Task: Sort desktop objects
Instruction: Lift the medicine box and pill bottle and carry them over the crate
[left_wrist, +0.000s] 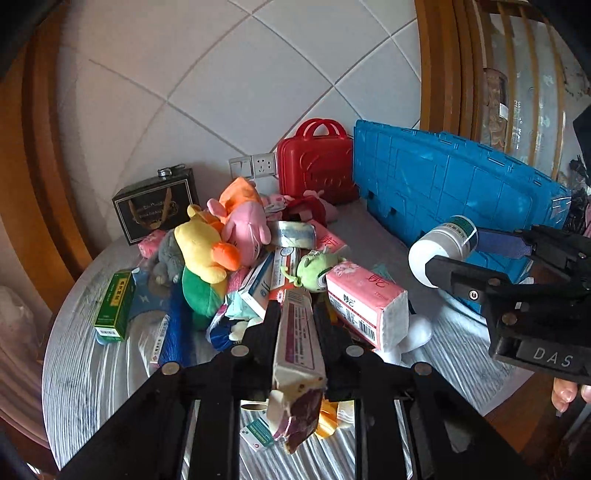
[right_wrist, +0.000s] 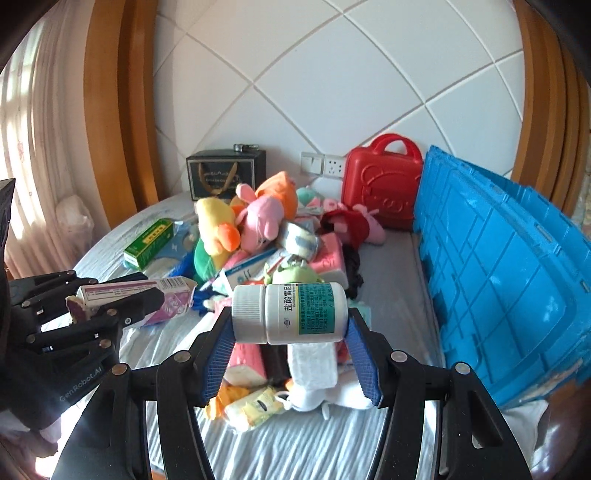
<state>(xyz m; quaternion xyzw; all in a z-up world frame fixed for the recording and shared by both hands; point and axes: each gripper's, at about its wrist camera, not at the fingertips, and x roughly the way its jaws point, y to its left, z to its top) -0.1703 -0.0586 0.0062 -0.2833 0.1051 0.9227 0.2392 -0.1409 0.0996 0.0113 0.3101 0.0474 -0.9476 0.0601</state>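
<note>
My left gripper (left_wrist: 297, 310) is shut on a long white and purple medicine carton (left_wrist: 297, 343), held lengthwise above the pile with its torn end toward the camera. In the right wrist view the same carton (right_wrist: 136, 291) sits in the left gripper (right_wrist: 147, 290) at the left edge. My right gripper (right_wrist: 290, 321) is shut on a white pill bottle with a green label (right_wrist: 295, 314), lying sideways between the blue pads, cap to the left. The left wrist view shows that bottle (left_wrist: 443, 243) in the right gripper (left_wrist: 458, 254) at the right, in front of the blue crate.
A heap of plush toys (right_wrist: 236, 225), pink tissue packs (left_wrist: 365, 306) and small boxes covers the round table's striped cloth (right_wrist: 295, 443). A green box (left_wrist: 114, 306) lies left. A black gift box (right_wrist: 225, 177) and red case (right_wrist: 380, 184) stand at the wall. A blue crate (right_wrist: 498, 273) stands right.
</note>
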